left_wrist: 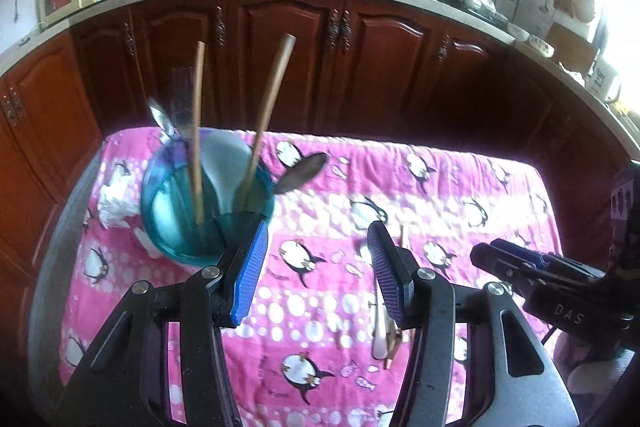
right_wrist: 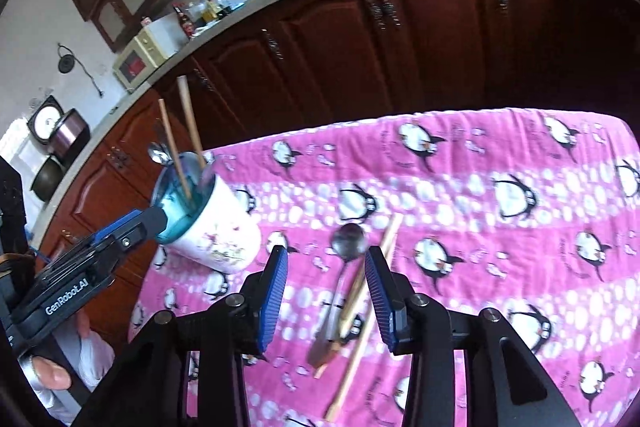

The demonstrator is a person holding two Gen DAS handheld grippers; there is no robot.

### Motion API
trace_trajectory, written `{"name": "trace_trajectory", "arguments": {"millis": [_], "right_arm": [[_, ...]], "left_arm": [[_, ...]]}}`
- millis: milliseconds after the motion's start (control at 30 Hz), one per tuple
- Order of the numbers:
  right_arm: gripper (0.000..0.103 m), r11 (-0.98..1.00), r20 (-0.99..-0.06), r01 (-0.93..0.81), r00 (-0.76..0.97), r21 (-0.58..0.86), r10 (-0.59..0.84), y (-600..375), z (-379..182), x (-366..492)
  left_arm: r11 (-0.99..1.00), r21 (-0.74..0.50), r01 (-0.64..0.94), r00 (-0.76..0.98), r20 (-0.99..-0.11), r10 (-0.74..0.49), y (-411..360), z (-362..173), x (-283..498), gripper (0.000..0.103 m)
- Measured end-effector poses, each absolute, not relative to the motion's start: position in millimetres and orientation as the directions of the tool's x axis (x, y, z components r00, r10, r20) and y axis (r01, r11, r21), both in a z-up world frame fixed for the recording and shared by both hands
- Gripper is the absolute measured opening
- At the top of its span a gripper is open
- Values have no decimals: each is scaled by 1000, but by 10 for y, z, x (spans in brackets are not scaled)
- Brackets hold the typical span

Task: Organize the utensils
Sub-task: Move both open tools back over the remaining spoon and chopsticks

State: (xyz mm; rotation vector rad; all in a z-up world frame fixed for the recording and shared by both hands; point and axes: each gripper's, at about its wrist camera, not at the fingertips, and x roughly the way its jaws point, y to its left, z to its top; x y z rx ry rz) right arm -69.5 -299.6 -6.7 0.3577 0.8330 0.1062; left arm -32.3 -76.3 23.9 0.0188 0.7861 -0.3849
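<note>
Fingers of the right gripper (right_wrist: 326, 291) stand partly apart with nothing between the blue ribbed pads, poised above a loose cluster of utensils on the pink penguin-print cloth (right_wrist: 500, 247) that covers the worktop: a metal spoon (right_wrist: 349, 241) with its bowl toward the far edge, and pale wooden chopsticks (right_wrist: 360, 307) crossing its handle at a slant, with a darker wooden piece beneath that cannot be identified. Fingers of the left gripper (left_wrist: 316, 267) are spread wide, and the right wrist view shows one of them against the side of the blue translucent plastic holder cup (left_wrist: 180, 227) with a white patterned wall, which stands near the cloth's left edge and appears tilted; whether the pads press on it cannot be told. Already in the cup are two upright wooden chopsticks (left_wrist: 198, 131), a metal utensil (left_wrist: 160, 117) and a dark spoon (left_wrist: 304, 173) leaning over the rim. The step in hand is judged to be collecting the next piece from the cluster. Because the items overlap, the topmost chopstick is best taken first, with the pads set squarely across its shaft, away from the crossing point, so the spoon is not dragged. Steadying the cup with the left gripper should keep it from toppling during insertion.
</note>
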Motion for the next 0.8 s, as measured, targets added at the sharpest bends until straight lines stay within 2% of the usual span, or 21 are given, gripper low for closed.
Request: {"name": "trace_trajectory", "arguments": {"millis": [467,800], "right_arm": [[43,952,-753,138,647,272,122,-3267,-236,-805],[44,948,-790,178,604,264,107,-3390,-457,-750]], "left_arm": [[909,-144,391,551,-754,-357,-1046,-43,-353,54],[896,-198,397,462,-800,-382,-1130,-324,-278,59]]}}
